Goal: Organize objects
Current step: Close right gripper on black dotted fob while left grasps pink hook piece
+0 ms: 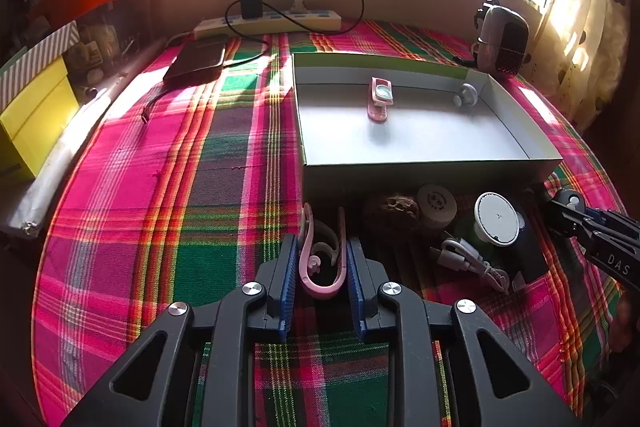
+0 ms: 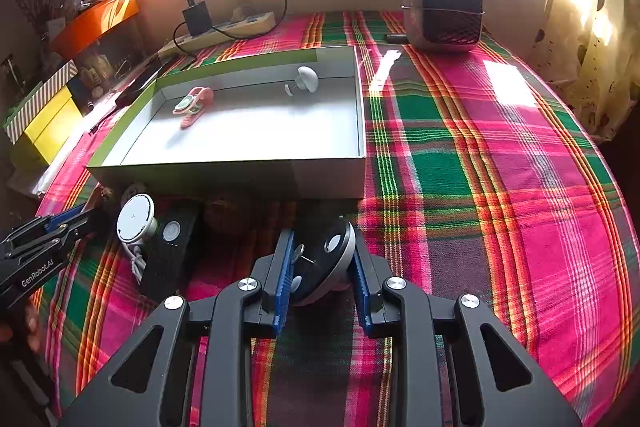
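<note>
Pink U-shaped band [image 1: 322, 259]: near edge of the plaid cloth [image 1: 160, 207], just in front of the box. Pinched across both limbs by the left gripper [image 1: 322, 281]. Looks light, thin, springy; a grip near the closed bend should keep it from twisting.

Round black-and-grey disc [image 2: 324, 263]: near centre, clamped on its rim by the right gripper [image 2: 323, 277]. Looks rigid, smooth, possibly slippery.

Shallow grey box [image 1: 432, 173]: holds a pink clip [image 1: 380, 99] at far left, a white mushroom-shaped piece [image 1: 466, 95] at far right; rest of floor bare.
</note>
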